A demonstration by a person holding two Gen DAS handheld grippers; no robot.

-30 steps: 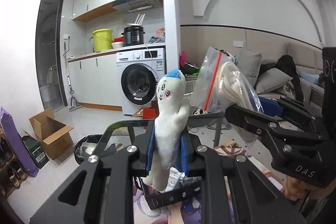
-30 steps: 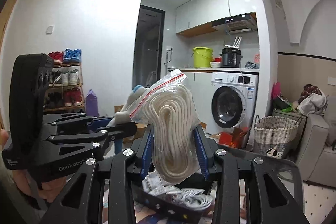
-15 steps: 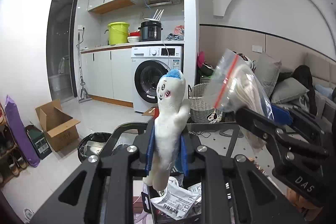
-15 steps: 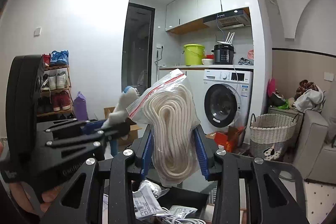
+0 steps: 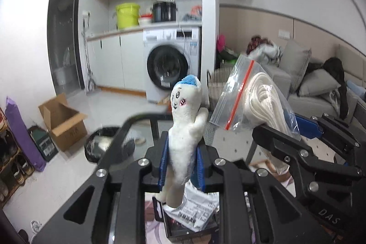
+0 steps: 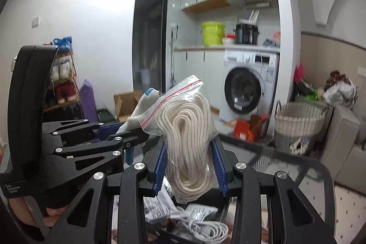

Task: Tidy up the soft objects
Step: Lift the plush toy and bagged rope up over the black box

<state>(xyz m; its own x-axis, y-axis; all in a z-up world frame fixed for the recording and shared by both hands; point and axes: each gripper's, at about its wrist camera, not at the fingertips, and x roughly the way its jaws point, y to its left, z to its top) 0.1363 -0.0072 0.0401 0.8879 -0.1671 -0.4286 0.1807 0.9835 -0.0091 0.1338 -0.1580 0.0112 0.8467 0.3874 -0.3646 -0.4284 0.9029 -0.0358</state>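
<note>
Both grippers are loaded and held up side by side above the black bin [image 5: 173, 224]. The left gripper [image 5: 180, 164] has its blue pads pressed against the waist of a white doll [image 5: 184, 129] with a blue cap. The doll stands nearly upright, head well above the fingers and feet dangling just over the bin. Gripping it at the middle looks deliberate: a limp toy flops less when pinched near its centre.

The right gripper [image 6: 188, 166] is clamped on a bag [image 6: 186, 129] of coiled white rope, a clear zip bag with a red seal. It sits to the right of the doll, above the same bin and a little farther from its rim. The pads bite the lower half of the coil, so the sealed top leans free towards the doll without quite touching it, as far as I can tell.

Inside the bin lie a printed packet [image 5: 194, 212] and a white cable [image 6: 205, 223], directly below the two held things. My guess is that both soft items are raised clear of the bin's clutter while the person decides where each belongs. The bin rests on a glass table [image 6: 297, 166].
</note>
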